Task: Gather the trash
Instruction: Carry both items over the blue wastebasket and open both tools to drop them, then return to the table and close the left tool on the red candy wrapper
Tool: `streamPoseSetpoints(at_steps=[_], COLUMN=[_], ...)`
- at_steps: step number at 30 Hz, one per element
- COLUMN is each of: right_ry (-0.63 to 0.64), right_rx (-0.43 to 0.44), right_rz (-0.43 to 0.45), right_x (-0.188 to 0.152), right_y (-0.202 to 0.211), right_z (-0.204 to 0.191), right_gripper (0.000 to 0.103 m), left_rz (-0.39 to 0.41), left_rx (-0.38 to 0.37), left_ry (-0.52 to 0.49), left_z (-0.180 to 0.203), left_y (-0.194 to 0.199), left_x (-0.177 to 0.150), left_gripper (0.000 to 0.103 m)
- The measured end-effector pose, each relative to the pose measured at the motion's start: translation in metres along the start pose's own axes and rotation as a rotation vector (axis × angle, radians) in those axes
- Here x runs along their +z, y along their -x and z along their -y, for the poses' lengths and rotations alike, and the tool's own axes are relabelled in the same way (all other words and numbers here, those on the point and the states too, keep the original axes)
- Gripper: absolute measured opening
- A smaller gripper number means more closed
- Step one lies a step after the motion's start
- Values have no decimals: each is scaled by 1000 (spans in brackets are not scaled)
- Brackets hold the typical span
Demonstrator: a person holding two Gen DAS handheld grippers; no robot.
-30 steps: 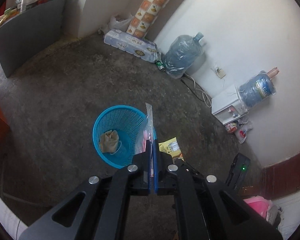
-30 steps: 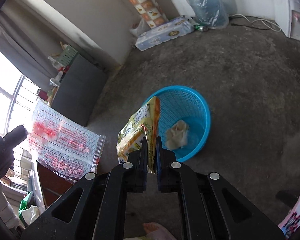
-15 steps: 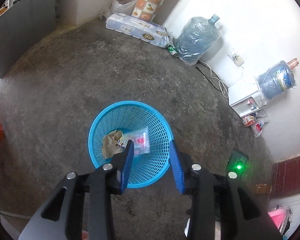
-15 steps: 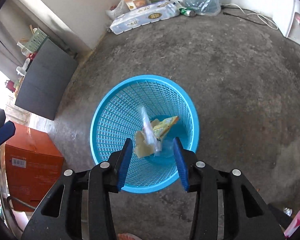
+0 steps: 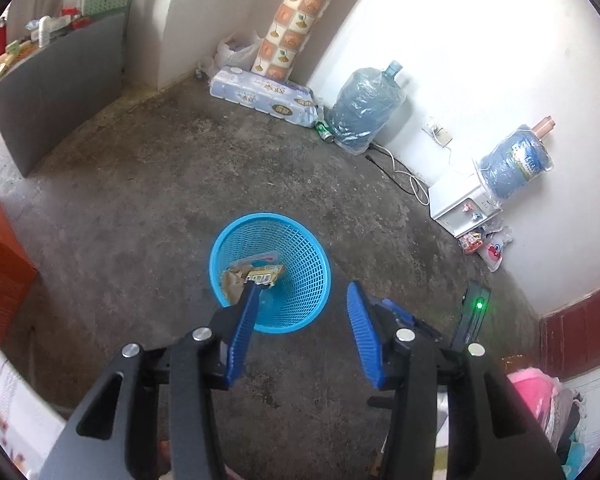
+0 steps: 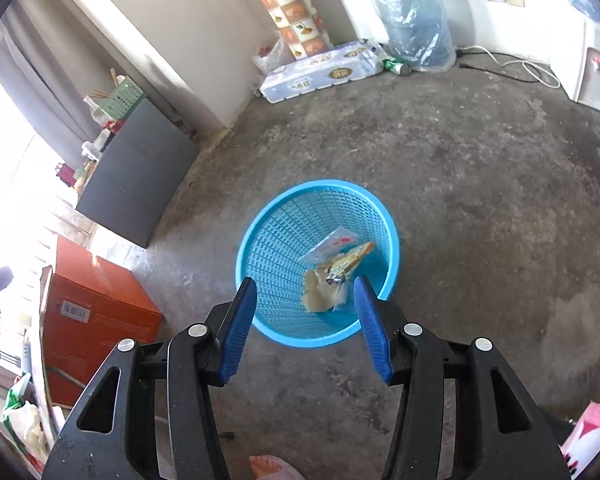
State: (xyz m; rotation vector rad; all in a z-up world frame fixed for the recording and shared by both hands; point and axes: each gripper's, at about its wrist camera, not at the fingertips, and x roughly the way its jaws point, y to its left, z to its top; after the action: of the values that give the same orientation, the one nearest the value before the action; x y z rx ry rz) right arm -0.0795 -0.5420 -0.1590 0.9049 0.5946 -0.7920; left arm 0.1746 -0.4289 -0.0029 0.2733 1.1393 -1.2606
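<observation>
A blue mesh trash basket [image 5: 300,248] [image 6: 283,232] stands on the concrete floor. Inside lie a yellow snack wrapper [image 5: 265,274] [image 6: 350,260], a clear plastic bag with red print [image 5: 259,258] [image 6: 332,242] and a crumpled beige paper [image 5: 229,282] [image 6: 318,298]. My left gripper [image 5: 302,292] is open and empty, held above the basket's near rim. My right gripper [image 6: 304,282] is open and empty, above the basket's near side.
Along the far wall are a toilet-paper pack [image 5: 263,94], a water jug [image 5: 366,108], a crushed can [image 5: 326,132], a white dispenser [image 5: 462,204] and a cable. An orange box [image 6: 95,312] and a grey cabinet [image 6: 133,184] stand at left. A black device with green light [image 5: 474,316] sits at right.
Both grippers opened over the basket; the plastic bag and the yellow wrapper dropped in. Both grippers have since drawn back and up, and the trash has settled.
</observation>
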Motion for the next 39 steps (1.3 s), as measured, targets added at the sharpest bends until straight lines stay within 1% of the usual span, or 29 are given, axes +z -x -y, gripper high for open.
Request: streamPoseSetpoints(at_steps=[2, 4, 5, 8, 11, 13, 14, 17, 19, 22, 24, 26, 28, 29, 32, 33, 34, 36, 37, 38, 39], right_ry=[24, 56, 76, 151, 247, 306, 343, 450, 518, 642, 758, 894, 1029, 1090, 1248, 1286, 1316, 1374, 1396, 1418, 1442], right_rx=[43, 101, 130, 227, 333, 413, 450, 549, 623, 715, 764, 812, 857, 871, 894, 892, 879, 864, 857, 851, 851], right_rz=[17, 22, 18, -16, -58, -86, -96, -119, -148, -218, -261, -297, -330, -340, -373, -387, -398, -429, -439, -453, -468], right_x=[-6, -14, -18, -34, -48, -59, -65, -84, -100, -131, -159, -192, -219, -231, -261, -269, -279, -295, -302, -308, -317], right_y=[20, 36, 42, 56, 67, 76, 82, 99, 108, 118, 123, 136, 142, 143, 142, 140, 137, 132, 129, 127, 127], right_z=[-9, -22, -29, -60, -96, -122, -137, -176, -201, -242, -269, -297, -325, -337, -368, -377, -387, -403, -409, -413, -419], right_gripper=[55, 58, 58, 62, 64, 64, 65, 67, 71, 74, 77, 79, 84, 84, 86, 86, 86, 86, 86, 86, 86], left_rz=[49, 111, 147, 253, 344, 379, 391, 404, 413, 400, 384, 369, 353, 342, 311, 298, 288, 286, 279, 275, 281], left_rx=[30, 75, 109, 231, 364, 429, 447, 503, 513, 466, 428, 413, 423, 448, 566, 600, 615, 615, 610, 597, 583], left_ry=[10, 40, 66, 161, 265, 340, 372, 472, 518, 601, 645, 674, 690, 685, 627, 621, 627, 667, 687, 699, 708], left_z=[-15, -35, -47, -81, -104, -115, -118, -126, -125, -126, -126, -123, -125, -124, -119, -121, -126, -138, -143, -147, -150], left_y=[58, 120, 150, 235, 298, 323, 332, 343, 342, 333, 321, 306, 292, 284, 264, 258, 254, 249, 248, 248, 249], left_x=[-24, -53, -69, -126, -190, -235, -256, -316, -353, -395, -414, -423, -427, -428, -424, -423, -425, -430, -432, -436, -440], left_gripper=[57, 61, 63, 67, 70, 71, 72, 72, 72, 72, 72, 72, 72, 72, 72, 72, 72, 67, 60, 55, 52])
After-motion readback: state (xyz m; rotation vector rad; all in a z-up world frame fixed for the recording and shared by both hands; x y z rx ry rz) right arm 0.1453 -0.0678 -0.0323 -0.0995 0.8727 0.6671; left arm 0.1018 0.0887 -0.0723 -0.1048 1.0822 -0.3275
